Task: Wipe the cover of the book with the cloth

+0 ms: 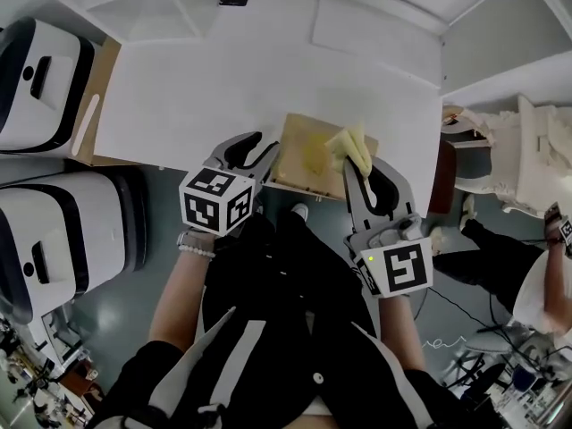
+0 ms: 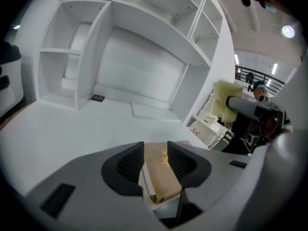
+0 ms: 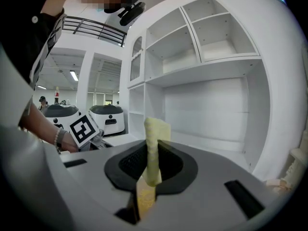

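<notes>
Fingers of left gripper [image 2: 155, 147] apart around edge of tan book [image 2: 161, 177] | fingers of right gripper [image 3: 153, 150] clamped on yellow cloth [image 3: 156, 129] | head view only: whole cover flat on desk [image 1: 223, 88]

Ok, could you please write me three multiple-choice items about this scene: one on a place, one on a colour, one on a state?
1. Where does the book lie?
A) at the near edge of the white table
B) on a shelf
C) on the floor

2. Which colour has the cloth?
A) blue
B) yellow
C) red

3. What is the state of the right gripper?
A) open and empty
B) shut on the book
C) shut on the cloth

Answers:
1 A, the book rests on the table edge nearest the person.
2 B, the cloth is pale yellow in every view.
3 C, its own view shows the cloth pinched between the jaws.
</notes>
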Motion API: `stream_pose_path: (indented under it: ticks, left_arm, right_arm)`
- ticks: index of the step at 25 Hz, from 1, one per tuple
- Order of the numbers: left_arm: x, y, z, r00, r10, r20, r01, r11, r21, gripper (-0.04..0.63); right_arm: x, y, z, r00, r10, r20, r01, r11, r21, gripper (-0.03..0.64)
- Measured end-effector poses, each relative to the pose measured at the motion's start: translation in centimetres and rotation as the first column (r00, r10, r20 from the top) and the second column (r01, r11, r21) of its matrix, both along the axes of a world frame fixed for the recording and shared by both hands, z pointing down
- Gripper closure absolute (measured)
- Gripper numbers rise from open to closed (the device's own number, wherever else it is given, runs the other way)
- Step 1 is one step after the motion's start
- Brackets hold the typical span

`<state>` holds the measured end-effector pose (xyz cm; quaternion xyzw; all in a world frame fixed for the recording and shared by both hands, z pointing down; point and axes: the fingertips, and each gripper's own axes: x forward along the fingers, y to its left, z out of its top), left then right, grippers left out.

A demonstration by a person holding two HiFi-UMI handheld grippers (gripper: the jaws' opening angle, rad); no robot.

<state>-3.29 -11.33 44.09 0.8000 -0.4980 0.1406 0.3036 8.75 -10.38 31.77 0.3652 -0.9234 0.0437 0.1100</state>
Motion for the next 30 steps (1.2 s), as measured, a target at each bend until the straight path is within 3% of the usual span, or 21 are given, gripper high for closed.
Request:
stream_pose_path:
  ticks: [13,21,30]
  left_arm:
    - [1.2,0.4,8.1,0.999,-0.028,-0.030,0.022,0.978,-0.210,0.446]
    - [2.1,0.1,9.7,0.999,0.006,-0.034,-0.014,0.969,-0.248,0.446]
    - [2.1,0.0,9.8,0.998,0.006,-0.061,-0.021,0.969,-0.246,0.446]
  right_arm:
    - [-1.7,-1.4,4.4,0.997,-0.029,-0.066,0.026,0.998,-0.052,0.580]
    - [-3.7,-2.1,7.8,0.991,-0.054,-0.124,0.043,0.995,-0.088,0.580]
    - [-6.5,-3.4,11.8,0.980,-0.100,-0.172,0.066,0.979,-0.195,0.580]
